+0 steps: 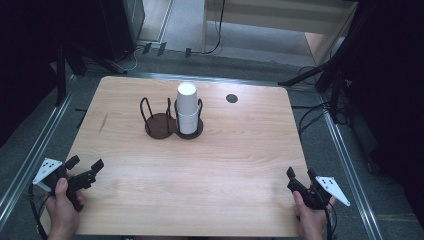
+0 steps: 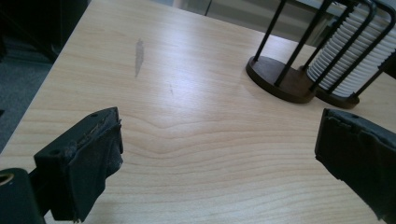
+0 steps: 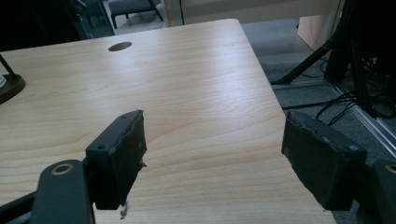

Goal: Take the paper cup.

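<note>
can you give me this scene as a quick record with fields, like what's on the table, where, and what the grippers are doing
surface: wooden table
holder: dark two-ring wire cup holder near the table's far middle
cups: stack of white paper cups upright in the holder's right ring; left ring empty
table hole: round cable hole right of the cups
left gripper: at the near left corner, held in a hand, fingers apart, nothing between them
right gripper: at the near right corner, held in a hand, fingers apart, nothing between them
contact: neither gripper touches the cups or holder

Cup stack (image 2: 348, 56) cropped by the left gripper view's top-right edge; holder base (image 3: 9, 86) cut at the right gripper view's left.
</note>
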The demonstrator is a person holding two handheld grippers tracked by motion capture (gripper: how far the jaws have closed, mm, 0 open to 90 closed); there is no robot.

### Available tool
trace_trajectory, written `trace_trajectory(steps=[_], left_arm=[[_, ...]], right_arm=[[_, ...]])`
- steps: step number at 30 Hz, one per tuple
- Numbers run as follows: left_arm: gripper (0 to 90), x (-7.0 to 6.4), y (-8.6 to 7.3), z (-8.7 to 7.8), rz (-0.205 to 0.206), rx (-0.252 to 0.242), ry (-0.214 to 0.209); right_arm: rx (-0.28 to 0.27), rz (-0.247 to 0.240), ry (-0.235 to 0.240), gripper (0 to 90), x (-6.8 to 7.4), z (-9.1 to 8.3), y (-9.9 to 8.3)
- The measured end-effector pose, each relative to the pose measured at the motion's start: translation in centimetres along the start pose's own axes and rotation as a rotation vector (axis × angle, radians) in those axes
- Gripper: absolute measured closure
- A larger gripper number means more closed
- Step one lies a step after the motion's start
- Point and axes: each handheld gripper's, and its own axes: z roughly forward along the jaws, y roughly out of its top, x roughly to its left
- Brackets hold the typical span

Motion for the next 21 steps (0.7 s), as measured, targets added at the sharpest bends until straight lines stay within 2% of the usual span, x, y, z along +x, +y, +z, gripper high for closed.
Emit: trace_trajectory(steps=[1,3,5,6,7,8,9,15,18,20,21], left_arm=[[1.3,0.2,0.0,0.0,-0.021,-0.009,0.004],[1.3,0.4,0.1,0.0,-0.046,-0.022,0.041],[1.3,0.2,0.1,0.2,-0.046,-0.020,0.104],[1.3,0.2,0.1,0.2,-0.046,-0.020,0.104],[1.3,0.0,0.2,0.3,-0.046,-0.019,0.154],[1.3,0.0,0.2,0.3,-0.046,-0.019,0.154],[1.3,-0.1,0.3,0.5,-0.037,-0.002,0.178],[1.3,-0.6,0.5,0.9,0.017,0.028,0.177],[1.3,-0.9,0.9,1.4,0.023,0.034,0.136],[1.3,-1.1,0.9,1.6,0.031,0.033,0.132],[1.3,-1.7,0.9,2.1,0.053,0.034,0.119]], right_arm=[[0.002,-0.003,0.003,21.4,0.0,0.0,0.0],[0.007,0.006,0.011,21.1,0.1,-0.1,0.1],[0.013,0.018,0.017,20.9,0.3,-0.1,0.3],[0.015,0.013,0.013,20.2,0.5,0.0,0.4],[0.021,-0.005,0.006,19.7,0.9,0.1,0.5],[0.026,-0.019,0.008,19.6,1.2,0.2,0.6],[0.027,-0.041,0.013,18.9,1.7,0.3,0.7],[0.040,-0.064,0.075,14.9,4.3,0.9,1.8],[0.031,-0.067,0.102,13.1,5.8,1.2,2.7],[0.029,-0.062,0.111,13.0,6.3,1.4,3.0],[0.026,-0.055,0.134,12.9,7.5,1.9,3.5]])
